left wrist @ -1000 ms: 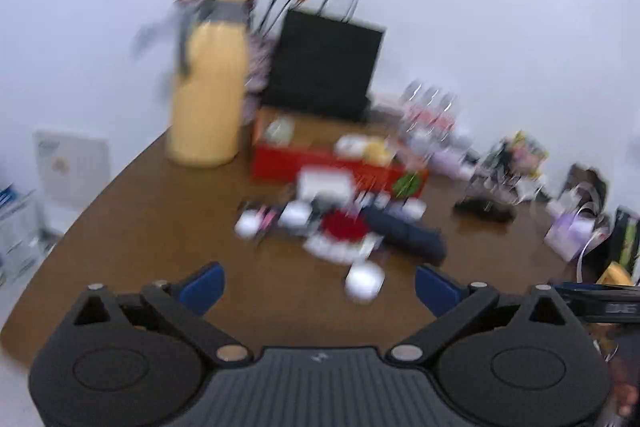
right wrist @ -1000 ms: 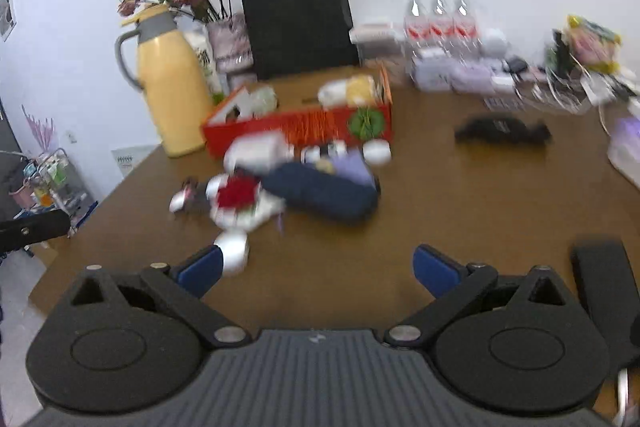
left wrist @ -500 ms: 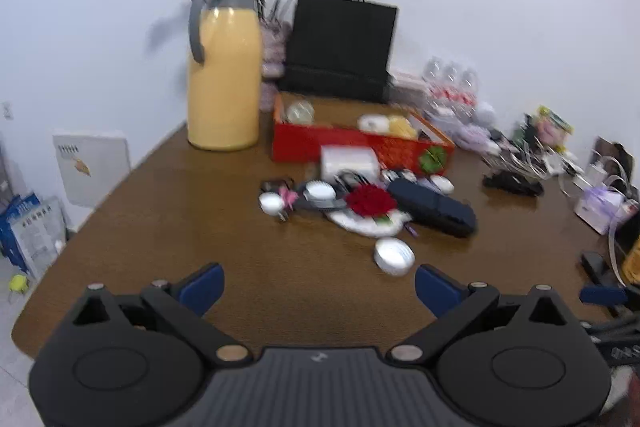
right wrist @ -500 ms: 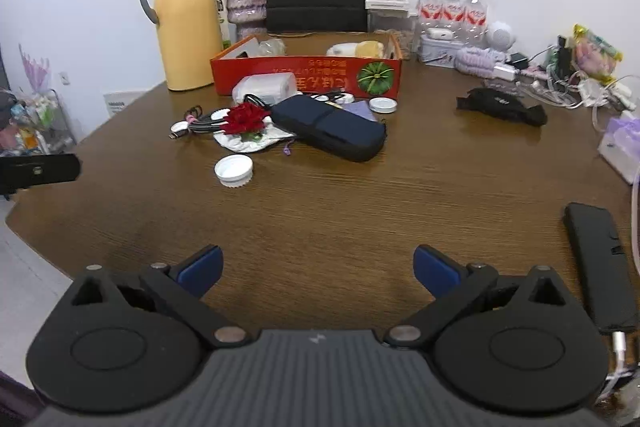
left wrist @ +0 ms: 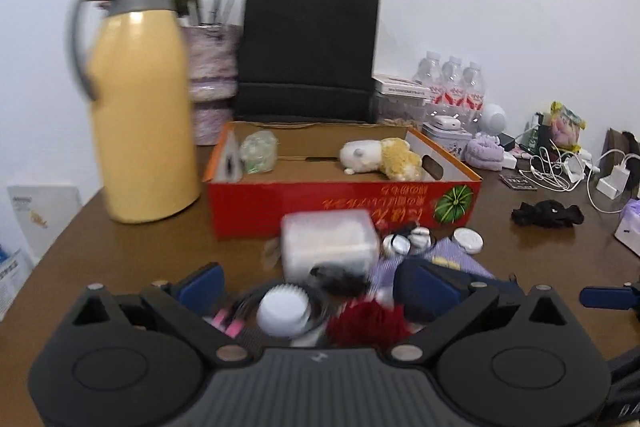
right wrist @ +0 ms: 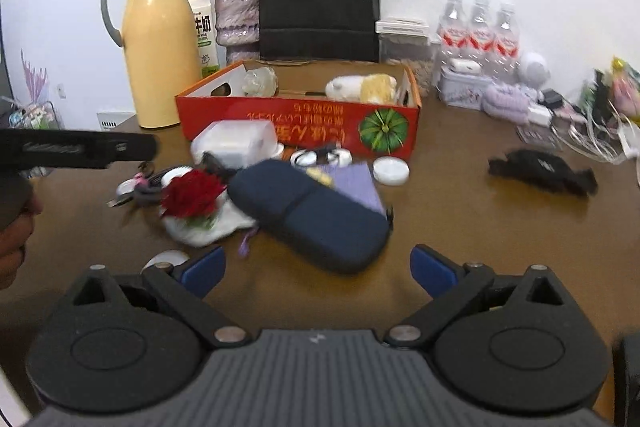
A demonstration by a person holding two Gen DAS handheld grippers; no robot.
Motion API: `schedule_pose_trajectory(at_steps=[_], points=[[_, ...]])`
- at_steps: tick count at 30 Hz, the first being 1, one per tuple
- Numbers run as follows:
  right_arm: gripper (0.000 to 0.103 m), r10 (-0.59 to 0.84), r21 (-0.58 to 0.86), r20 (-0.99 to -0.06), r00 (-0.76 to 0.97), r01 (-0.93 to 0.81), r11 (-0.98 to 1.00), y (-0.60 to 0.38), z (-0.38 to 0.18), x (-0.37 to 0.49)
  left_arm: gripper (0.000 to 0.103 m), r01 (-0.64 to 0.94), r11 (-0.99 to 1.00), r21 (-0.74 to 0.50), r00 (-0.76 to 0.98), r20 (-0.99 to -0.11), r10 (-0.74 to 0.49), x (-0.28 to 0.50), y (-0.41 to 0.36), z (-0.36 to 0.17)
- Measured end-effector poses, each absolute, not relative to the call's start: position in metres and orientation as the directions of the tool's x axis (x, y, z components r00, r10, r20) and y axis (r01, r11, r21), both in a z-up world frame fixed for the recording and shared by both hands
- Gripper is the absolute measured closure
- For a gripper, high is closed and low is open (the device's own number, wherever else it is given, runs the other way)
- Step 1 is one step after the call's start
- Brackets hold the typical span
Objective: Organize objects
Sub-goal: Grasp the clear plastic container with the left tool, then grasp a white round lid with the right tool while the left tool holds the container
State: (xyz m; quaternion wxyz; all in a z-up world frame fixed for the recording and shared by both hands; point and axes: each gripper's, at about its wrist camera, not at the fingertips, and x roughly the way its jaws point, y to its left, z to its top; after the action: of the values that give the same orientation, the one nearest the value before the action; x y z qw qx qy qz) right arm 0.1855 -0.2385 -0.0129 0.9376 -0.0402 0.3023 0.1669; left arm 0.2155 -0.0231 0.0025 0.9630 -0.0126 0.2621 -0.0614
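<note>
1. The left gripper (left wrist: 316,281) hangs low over the clutter in front of the red cardboard box (left wrist: 344,205), its blue-padded jaws spread wide and empty. Between them lie a white round lid (left wrist: 283,313) and a red artificial rose (left wrist: 366,319), and which one it is aiming at I cannot tell.
2. The right gripper (right wrist: 316,267) is likewise released and holds nothing; it faces the navy zip pouch (right wrist: 310,213), which lies on the brown table (right wrist: 460,211) just beside the rose (right wrist: 192,193) and partly over a lilac cloth (right wrist: 358,181).
3. The box already holds a plush toy (left wrist: 380,157) and a small crumpled wrapper (left wrist: 259,151) — so the likely step is lifting loose items into it.
4. To do it well, pick one target per gripper. The pile is tightly packed, so closing over the lid may also catch the cables and the rose stem beside it.
5. For the pouch, grip across its narrow width near the middle — an end grip would likely let the soft body sag and drag the cloth along.
6. The clear plastic container (right wrist: 236,141) stands against the box's front wall; carry items above it and over the rim.
7. Keep the two tools apart, since the left one already crosses the right camera's view.
</note>
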Motion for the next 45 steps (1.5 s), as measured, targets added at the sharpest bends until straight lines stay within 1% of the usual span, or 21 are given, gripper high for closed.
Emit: schedule_pose_trajectory(at_steps=[3,7,8,10,11,13,16,18,20,22,23,25,30,33,35,36,38,41,43,45], points=[[0.003,0.276,0.004,-0.601,0.75,-0.343,0.939,-0.232,-0.02,0.218,0.001,0.139,0.989,-0.054,0.836,-0.529,-0.147,0.258,-0.033,-0.007],[0.003,0.287,0.01,-0.613,0.737,-0.355,0.935,-0.227,-0.027,0.246,0.001,0.117,0.992,-0.053,0.806,-0.578,-0.125,0.304,-0.039,-0.025],[0.003,0.294,0.02,-0.613,0.733,-0.358,0.933,-0.226,-0.028,0.252,0.003,0.116,0.992,-0.057,0.798,-0.589,-0.127,0.312,-0.04,-0.03],[0.003,0.298,0.034,-0.614,0.731,-0.353,0.935,-0.226,-0.031,0.264,0.011,0.116,0.991,-0.069,0.784,-0.606,-0.134,0.324,-0.04,-0.037],[0.003,0.299,0.041,-0.613,0.732,-0.349,0.936,-0.226,-0.032,0.269,0.019,0.122,0.99,-0.075,0.776,-0.614,-0.142,0.327,-0.039,-0.04],[0.003,0.301,0.062,-0.603,0.739,-0.333,0.941,-0.229,-0.032,0.282,0.021,0.116,0.989,-0.09,0.771,-0.62,-0.146,0.331,-0.038,-0.044],[0.005,0.252,0.052,-0.591,0.767,-0.275,0.96,-0.238,-0.032,0.306,0.021,0.125,0.987,-0.098,0.772,-0.615,-0.159,0.331,-0.036,-0.044],[0.016,0.198,0.037,-0.592,0.781,-0.219,0.975,-0.244,-0.037,0.326,0.021,0.133,0.985,-0.11,0.775,-0.609,-0.172,0.33,-0.035,-0.043],[0.044,0.142,0.01,-0.623,0.769,-0.174,0.985,-0.248,-0.046,0.347,0.021,0.14,0.985,-0.1,0.781,-0.6,-0.172,0.329,-0.036,-0.043],[0.051,0.141,0.001,-0.643,0.753,-0.183,0.983,-0.248,-0.053,0.358,0.021,0.143,0.986,-0.091,0.786,-0.595,-0.169,0.328,-0.037,-0.042],[0.057,0.155,0.015,-0.65,0.744,-0.191,0.982,-0.248,-0.056,0.359,0.021,0.143,0.985,-0.092,0.788,-0.591,-0.17,0.327,-0.037,-0.041],[0.063,0.176,0.038,-0.639,0.749,-0.198,0.979,-0.248,-0.057,0.357,0.021,0.14,0.986,-0.087,0.793,-0.587,-0.164,0.326,-0.036,-0.039],[0.064,0.16,-0.004,-0.633,0.758,-0.21,0.978,-0.241,-0.057,0.352,0.021,0.154,0.985,-0.072,0.824,-0.542,-0.168,0.317,-0.039,-0.028],[0.064,0.145,-0.013,-0.62,0.771,-0.194,0.981,-0.24,-0.052,0.347,0.021,0.13,0.991,-0.036,0.845,-0.518,-0.13,0.306,-0.042,-0.013],[0.064,0.092,-0.062,-0.584,0.806,-0.157,0.986,-0.24,-0.039,0.331,0.021,0.119,0.993,-0.024,0.87,-0.479,-0.116,0.288,-0.039,0.007],[0.064,0.088,-0.066,-0.561,0.823,-0.151,0.986,-0.241,-0.03,0.32,0.021,0.115,0.993,-0.019,0.88,-0.461,-0.111,0.276,-0.036,0.017],[0.064,0.127,-0.024,-0.536,0.835,-0.165,0.986,-0.247,-0.012,0.293,0.021,0.108,0.994,-0.013,0.895,-0.434,-0.103,0.246,-0.03,0.037],[0.064,0.194,0.031,-0.517,0.834,-0.208,0.978,-0.252,0.007,0.243,0.021,0.106,0.994,-0.023,0.901,-0.42,-0.106,0.191,-0.021,0.054],[0.064,0.224,0.039,-0.508,0.832,-0.238,0.971,-0.252,0.014,0.202,0.021,0.097,0.995,-0.027,0.899,-0.428,-0.099,0.151,-0.017,0.054],[0.063,0.263,0.061,-0.512,0.818,-0.27,0.961,-0.25,0.013,0.16,0.021,0.069,0.996,-0.06,0.888,-0.451,-0.089,0.112,-0.011,0.048]])
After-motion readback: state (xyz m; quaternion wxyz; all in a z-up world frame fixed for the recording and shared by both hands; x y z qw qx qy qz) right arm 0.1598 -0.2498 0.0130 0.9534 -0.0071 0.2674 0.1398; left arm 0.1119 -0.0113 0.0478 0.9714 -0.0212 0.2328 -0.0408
